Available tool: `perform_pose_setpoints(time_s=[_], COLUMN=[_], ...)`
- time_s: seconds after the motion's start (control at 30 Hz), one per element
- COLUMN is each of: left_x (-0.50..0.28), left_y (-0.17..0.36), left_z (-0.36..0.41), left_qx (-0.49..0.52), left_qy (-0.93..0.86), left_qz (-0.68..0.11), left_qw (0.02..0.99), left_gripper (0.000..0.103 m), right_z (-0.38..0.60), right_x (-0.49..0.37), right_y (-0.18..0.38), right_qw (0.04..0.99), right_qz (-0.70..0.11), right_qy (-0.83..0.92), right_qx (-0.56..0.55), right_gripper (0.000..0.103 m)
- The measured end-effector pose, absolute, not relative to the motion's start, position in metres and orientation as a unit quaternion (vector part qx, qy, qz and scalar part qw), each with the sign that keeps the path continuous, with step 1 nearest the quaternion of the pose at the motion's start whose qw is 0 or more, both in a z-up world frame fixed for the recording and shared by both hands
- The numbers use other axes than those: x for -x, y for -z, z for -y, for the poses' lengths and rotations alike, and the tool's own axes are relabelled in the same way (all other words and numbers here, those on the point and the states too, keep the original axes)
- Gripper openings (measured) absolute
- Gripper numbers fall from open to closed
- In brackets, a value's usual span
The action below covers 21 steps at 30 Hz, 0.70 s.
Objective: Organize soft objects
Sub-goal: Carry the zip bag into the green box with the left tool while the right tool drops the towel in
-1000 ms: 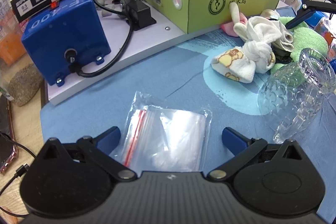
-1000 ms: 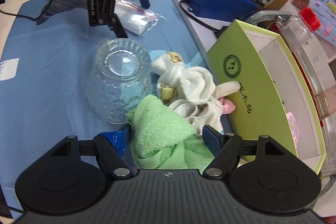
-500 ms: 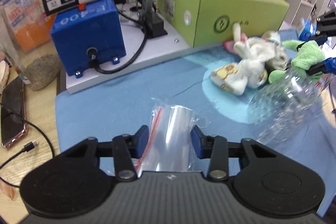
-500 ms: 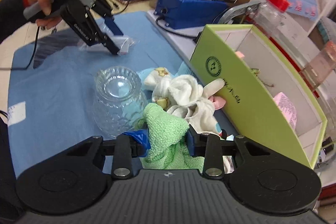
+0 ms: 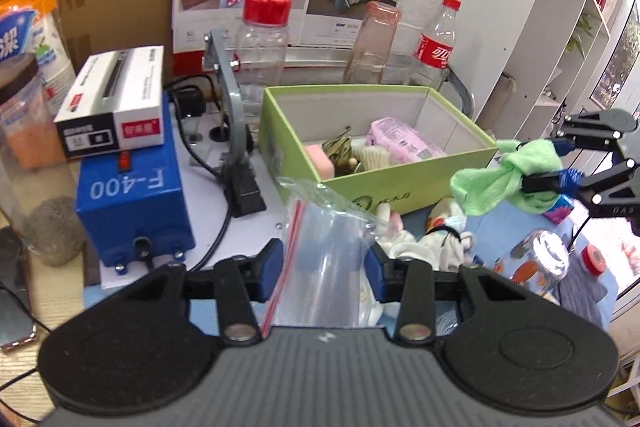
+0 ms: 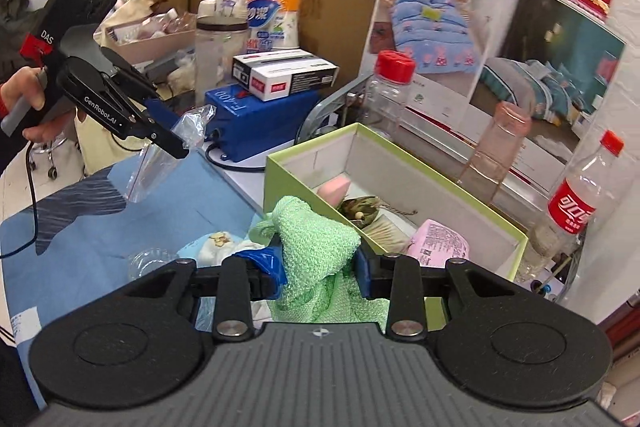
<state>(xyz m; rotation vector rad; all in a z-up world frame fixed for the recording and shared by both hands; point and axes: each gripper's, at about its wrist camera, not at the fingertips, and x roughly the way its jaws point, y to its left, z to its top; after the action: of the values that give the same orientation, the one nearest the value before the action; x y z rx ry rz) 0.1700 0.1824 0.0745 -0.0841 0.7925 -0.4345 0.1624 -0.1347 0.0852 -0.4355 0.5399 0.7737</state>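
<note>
My left gripper (image 5: 324, 273) is shut on a clear zip bag (image 5: 326, 267) with a red seal and holds it up above the blue mat; it also shows in the right wrist view (image 6: 160, 151). My right gripper (image 6: 318, 273) is shut on a green towel (image 6: 316, 247), lifted near the front corner of the green box (image 6: 460, 195); the towel also shows in the left wrist view (image 5: 508, 179). The box (image 5: 420, 183) holds a pink pack, a pink sponge and small items. White cloths (image 5: 424, 247) lie on the mat in front of the box.
A blue F-400 machine (image 5: 132, 203) with a white carton on top stands left of the box. An upturned glass (image 5: 540, 263) lies on the mat at right. Bottles (image 5: 436, 43) and jars stand behind the box. A shelf unit is at far right.
Both grippers have risen from the mat. The left one closed on the zip bag and lifted it. The right one closed on the green towel and lifted it toward the box.
</note>
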Motion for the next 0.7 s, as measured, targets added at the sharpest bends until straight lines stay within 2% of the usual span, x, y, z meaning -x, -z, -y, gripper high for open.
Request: perform_pose_setpoints(time_s=[0.33, 0.5, 0.53, 0.57, 0.6, 0.7], left_x=[-0.247, -0.295, -0.303, -0.308, -0.312, -0.317], left_y=[-0.131, -0.119, -0.112, -0.104, -0.097, -0.082], left_z=[-0.148, -0.119, -0.116, -0.113, -0.110, -0.107], left_qx=[0.062, 0.051, 0.051, 0.049, 0.047, 0.050], left_qy=[0.228, 0.225, 0.222, 0.217, 0.211, 0.206], left_qz=[-0.340, -0.362, -0.371, -0.377, -0.380, -0.382], left_qw=[0.910, 0.903, 0.900, 0.899, 0.899, 0.900], left_gripper=[0.042, 0.042, 0.047, 0.065, 0.070, 0.069], right_z=[0.141, 0.125, 0.122, 0.121, 0.118, 0.119], right_x=[-0.237, -0.286, -0.296, -0.305, -0.314, -0.319], right_y=[-0.111, -0.094, -0.087, -0.080, -0.072, -0.056], right_qw=[0.903, 0.901, 0.897, 0.892, 0.887, 0.886], right_qz=[-0.228, -0.255, -0.271, -0.296, -0.320, -0.334], right_qy=[-0.323, -0.318, -0.321, -0.318, -0.310, -0.303], right_qx=[0.167, 0.147, 0.140, 0.128, 0.118, 0.106], right_gripper=[0.019, 0.026, 0.028, 0.028, 0.029, 0.034])
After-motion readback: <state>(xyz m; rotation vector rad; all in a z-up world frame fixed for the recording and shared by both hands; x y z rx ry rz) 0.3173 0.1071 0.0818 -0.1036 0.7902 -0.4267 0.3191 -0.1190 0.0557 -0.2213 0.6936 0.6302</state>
